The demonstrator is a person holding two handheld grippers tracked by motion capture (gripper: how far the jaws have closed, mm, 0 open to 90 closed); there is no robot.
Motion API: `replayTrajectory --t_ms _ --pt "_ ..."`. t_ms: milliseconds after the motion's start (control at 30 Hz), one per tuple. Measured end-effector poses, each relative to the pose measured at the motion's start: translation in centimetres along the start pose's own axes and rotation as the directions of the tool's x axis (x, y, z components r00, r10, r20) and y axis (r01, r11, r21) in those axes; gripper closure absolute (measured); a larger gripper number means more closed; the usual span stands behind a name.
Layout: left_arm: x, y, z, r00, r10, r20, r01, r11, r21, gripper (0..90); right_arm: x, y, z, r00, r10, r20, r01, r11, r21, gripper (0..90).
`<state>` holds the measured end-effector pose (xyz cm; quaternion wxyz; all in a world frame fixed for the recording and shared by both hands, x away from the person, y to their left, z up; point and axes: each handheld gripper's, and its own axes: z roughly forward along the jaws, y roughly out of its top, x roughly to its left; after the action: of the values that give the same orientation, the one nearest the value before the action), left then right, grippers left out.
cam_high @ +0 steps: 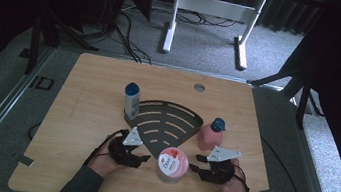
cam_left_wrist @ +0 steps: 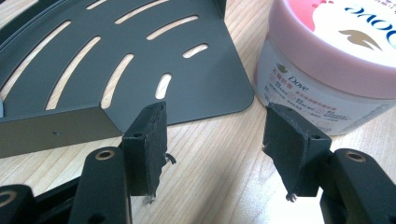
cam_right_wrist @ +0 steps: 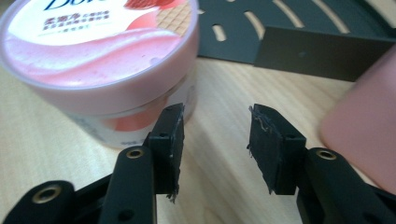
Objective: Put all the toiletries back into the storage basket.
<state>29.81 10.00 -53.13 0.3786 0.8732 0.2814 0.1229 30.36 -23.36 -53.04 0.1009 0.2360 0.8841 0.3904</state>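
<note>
Jar [cam_high: 172, 164] stands upright on bench [cam_high: 88, 94] at rack's [cam_high: 167, 121] near corner, between both tools. Left hand-held gripper [cam_high: 145, 158] and right hand-held gripper [cam_high: 192, 168] flank it, jaws spread, gripping nothing, probably framing two-sided lift.

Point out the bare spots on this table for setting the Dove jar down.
Free: the left wood beside the white bottle, and the far strip near the round hole. Crowded: the near middle, where the Dove jar, dark slotted rack and pink bottle cluster.
</note>
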Motion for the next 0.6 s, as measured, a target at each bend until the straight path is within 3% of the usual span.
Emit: replayTrajectory --t_ms 367,600 --pt "-0.5 -0.1 0.1 0.9989 0.003 0.047 -0.002 0.9998 -0.021 40.3 0.2 -0.1 0.2 0.9980 -0.026 -0.059 0.026 1.000 0.004 53.2" --pt "-1.0 0.0 0.3 0.9970 0.025 0.073 -0.024 0.9997 -0.011 40.3 0.3 -0.4 0.0 0.9941 -0.042 -0.100 0.042 0.999 -0.003 52.5"
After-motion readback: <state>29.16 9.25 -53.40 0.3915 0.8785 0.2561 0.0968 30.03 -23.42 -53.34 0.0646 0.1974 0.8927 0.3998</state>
